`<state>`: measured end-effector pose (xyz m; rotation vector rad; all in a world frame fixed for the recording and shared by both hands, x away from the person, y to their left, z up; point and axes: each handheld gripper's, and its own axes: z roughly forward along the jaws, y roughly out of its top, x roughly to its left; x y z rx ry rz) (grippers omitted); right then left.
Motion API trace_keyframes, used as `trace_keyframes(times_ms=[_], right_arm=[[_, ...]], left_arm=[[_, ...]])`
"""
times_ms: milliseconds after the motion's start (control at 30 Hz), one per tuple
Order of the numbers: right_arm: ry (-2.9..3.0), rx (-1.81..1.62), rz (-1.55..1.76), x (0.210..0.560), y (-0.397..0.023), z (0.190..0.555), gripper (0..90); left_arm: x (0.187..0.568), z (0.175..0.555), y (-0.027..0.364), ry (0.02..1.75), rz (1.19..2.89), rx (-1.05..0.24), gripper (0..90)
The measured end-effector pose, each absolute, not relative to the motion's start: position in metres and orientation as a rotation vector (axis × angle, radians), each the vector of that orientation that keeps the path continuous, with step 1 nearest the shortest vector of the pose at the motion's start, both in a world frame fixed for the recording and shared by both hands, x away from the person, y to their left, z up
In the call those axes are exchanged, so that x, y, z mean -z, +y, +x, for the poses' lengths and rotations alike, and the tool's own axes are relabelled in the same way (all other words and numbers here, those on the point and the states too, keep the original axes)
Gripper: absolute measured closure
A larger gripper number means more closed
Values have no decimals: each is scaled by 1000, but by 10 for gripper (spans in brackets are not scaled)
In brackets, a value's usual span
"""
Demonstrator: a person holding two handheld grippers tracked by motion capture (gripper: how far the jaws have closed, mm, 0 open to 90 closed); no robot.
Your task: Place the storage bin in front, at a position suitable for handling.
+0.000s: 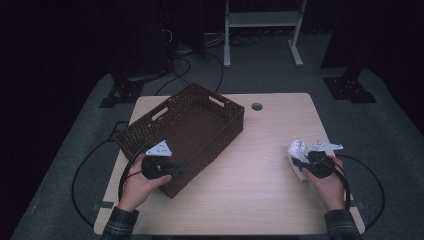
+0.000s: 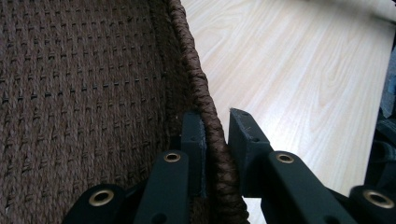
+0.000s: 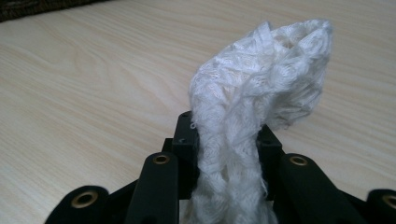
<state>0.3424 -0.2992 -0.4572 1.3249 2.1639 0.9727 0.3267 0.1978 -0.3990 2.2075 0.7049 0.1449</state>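
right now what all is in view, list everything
basket: 1, dark brown woven, left half of the table, near rim clamped by the left gripper
cloth: 1, white mesh, bunched, near the table's right edge, pinched in the right gripper
table: 1, light wood, round hole near the far edge
white frame: 1, on the floor beyond the table
left gripper: 1, black, shut on the basket rim
right gripper: 1, black, shut on the cloth
hands: 2, plaid sleeves, at the bottom edge of the high view
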Motion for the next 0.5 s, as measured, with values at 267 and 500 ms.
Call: trace_keyframes(times_ms=[267,500], right_arm=[[2172,-1009,1274,443,-287,349,686],[2180,-1061,1247,433,-275,359,686]], left_arm=[[400,317,200,692,2206,-132,757],[400,318,201,697,2200,-118,755]])
